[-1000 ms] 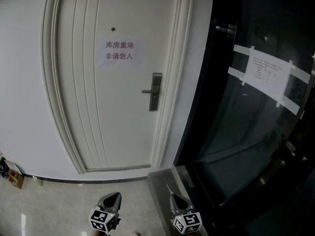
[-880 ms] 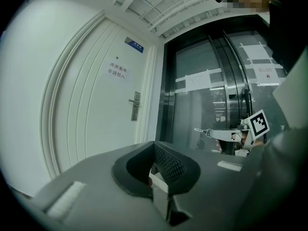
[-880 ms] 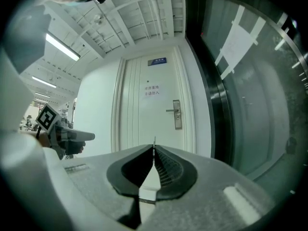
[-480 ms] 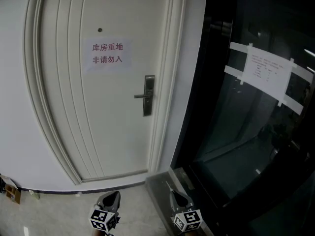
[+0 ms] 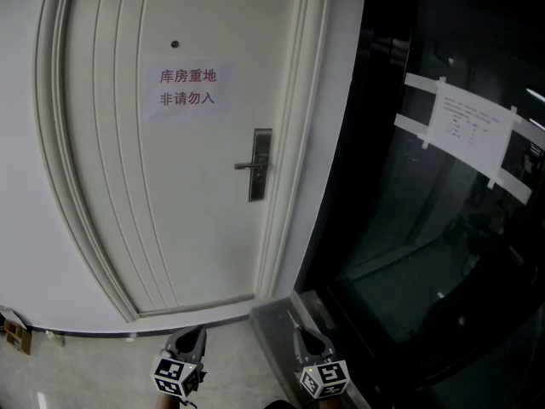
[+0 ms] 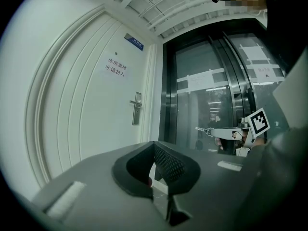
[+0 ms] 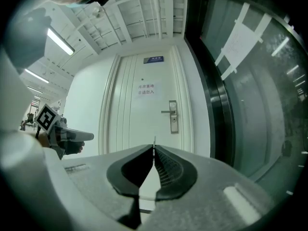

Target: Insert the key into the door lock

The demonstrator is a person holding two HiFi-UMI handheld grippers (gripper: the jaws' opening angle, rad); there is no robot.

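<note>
Key (image 7: 154, 140) is clamped by right gripper (image 7: 154, 148), well apart from door lock (image 5: 261, 165). Left gripper (image 6: 153, 145) jaws are pressed together, empty. Bare floor (image 5: 94, 373) is seen ahead; right side is bounded by glass wall (image 5: 443, 254).

My left hand-held gripper (image 5: 191, 337) held low and level, jaws together, my right hand-held gripper (image 5: 306, 339) alongside, level, jaws pinched on the key (image 7: 154, 139)
</note>
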